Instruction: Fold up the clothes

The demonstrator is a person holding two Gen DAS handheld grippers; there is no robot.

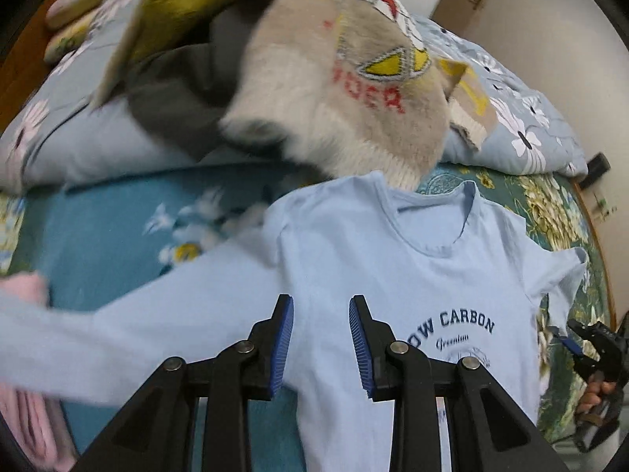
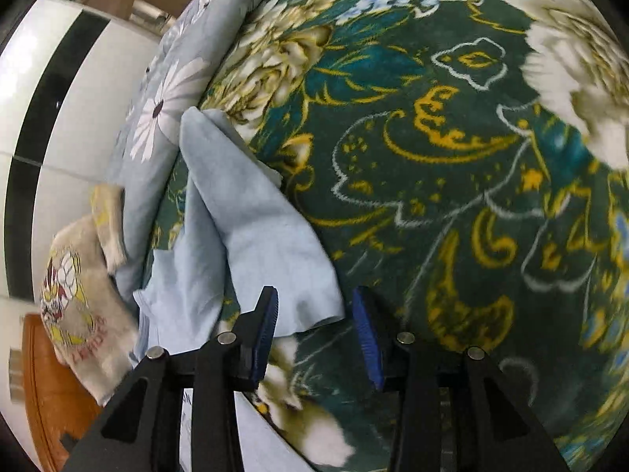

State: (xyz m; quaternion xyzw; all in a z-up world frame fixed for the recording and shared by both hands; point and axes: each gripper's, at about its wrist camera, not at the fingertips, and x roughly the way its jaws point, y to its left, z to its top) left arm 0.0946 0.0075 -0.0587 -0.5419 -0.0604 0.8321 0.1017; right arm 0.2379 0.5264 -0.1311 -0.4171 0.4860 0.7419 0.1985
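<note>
A light blue long-sleeve shirt (image 1: 393, 275) with "LOW CARBON" print lies face up on the floral bed cover. Its left sleeve (image 1: 129, 330) stretches out to the left. My left gripper (image 1: 320, 303) is open and empty, hovering over the shirt's chest. In the right wrist view the shirt's other sleeve (image 2: 259, 228) lies folded on the green floral cover, its end between the open jaws of my right gripper (image 2: 314, 295). The right gripper also shows in the left wrist view (image 1: 589, 346) at the shirt's right edge.
A beige sweater with a cartoon print (image 1: 354, 90) lies on a pile with grey and yellow clothes (image 1: 177, 74) on a blue flowered quilt (image 1: 523, 126) behind the shirt. Pink cloth (image 1: 27, 393) lies at the left. The green floral cover (image 2: 471, 157) spreads to the right.
</note>
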